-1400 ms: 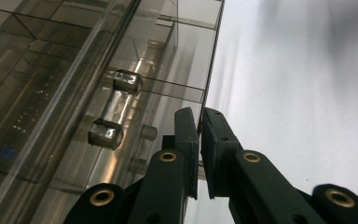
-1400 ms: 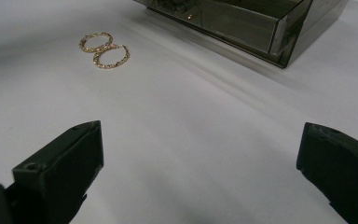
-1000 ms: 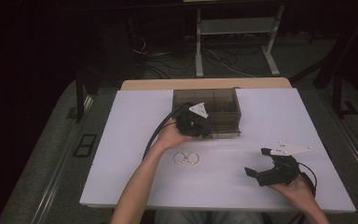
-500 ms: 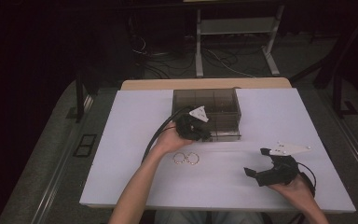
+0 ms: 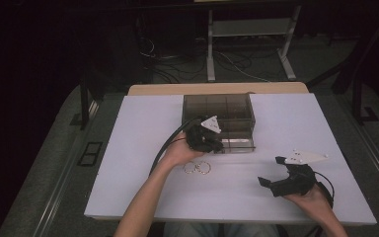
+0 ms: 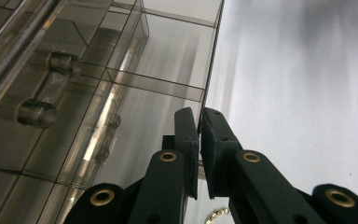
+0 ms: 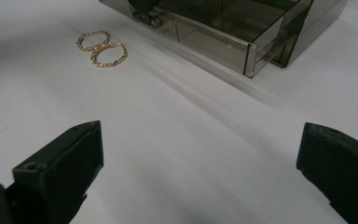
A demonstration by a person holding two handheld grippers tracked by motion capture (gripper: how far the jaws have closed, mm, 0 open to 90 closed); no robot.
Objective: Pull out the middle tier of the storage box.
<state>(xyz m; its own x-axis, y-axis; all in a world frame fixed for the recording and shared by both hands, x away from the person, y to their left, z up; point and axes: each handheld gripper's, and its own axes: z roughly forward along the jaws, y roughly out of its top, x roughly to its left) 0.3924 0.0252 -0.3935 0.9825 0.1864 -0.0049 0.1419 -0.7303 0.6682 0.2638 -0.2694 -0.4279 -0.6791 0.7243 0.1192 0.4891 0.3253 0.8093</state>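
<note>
A smoked clear organiser box (image 5: pixel 227 106) stands at the back middle of the white table, its drawer (image 5: pixel 238 143) slid partly out toward me. My left gripper (image 5: pixel 216 144) sits at the drawer's front left, and in the left gripper view this gripper (image 6: pixel 200 135) is shut on a thin drawer wall (image 6: pixel 210 65). The drawer handle (image 6: pixel 37 84) lies to its left. Two gold hoop earrings (image 5: pixel 197 168) rest side by side on the table in front of the drawer, also seen as earrings (image 7: pixel 101 48). My right gripper (image 5: pixel 270 171) hovers open at the near right, its jaws (image 7: pixel 200 140) wide apart with nothing between them.
The white tabletop (image 5: pixel 138 148) has bare room left and right of the box. The open drawer (image 7: pixel 214 32) shows several dividers inside. Beyond the table's far edge are a dark floor, cables and a metal stand (image 5: pixel 246 29).
My left gripper has shifted slightly toward me, and the drawer has come out a little with it. The right gripper has stayed in place.
</note>
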